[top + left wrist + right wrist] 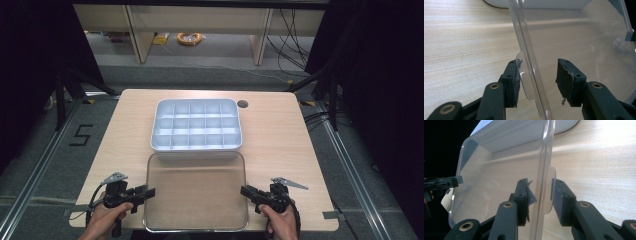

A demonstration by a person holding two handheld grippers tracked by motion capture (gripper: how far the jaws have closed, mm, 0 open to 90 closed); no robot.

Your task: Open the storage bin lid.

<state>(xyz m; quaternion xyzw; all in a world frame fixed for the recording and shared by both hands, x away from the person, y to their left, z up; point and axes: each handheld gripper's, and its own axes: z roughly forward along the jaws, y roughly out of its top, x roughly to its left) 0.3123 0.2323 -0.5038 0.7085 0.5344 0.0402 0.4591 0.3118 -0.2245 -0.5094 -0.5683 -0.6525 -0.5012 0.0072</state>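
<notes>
two hands come in from the bottom edge of the high view, each gripping a tool and pointing it inward, level over the table [280,145], toward the clear lid [196,192] that lies between them at the near edge. the left gripper [150,192] is at the lid's left rim and the right gripper [244,190] at its right rim, roughly opposite each other. in the left gripper view the rim and its small tab stand between the jaws: the tab is close against one pad and the other pad is clearly apart from the plastic, so the hold is released. in the right gripper view the rim also runs between the jaws, with gaps on both sides, released too. behind the lid, just beyond its far edge, sits the white compartment tray [196,125]
</notes>
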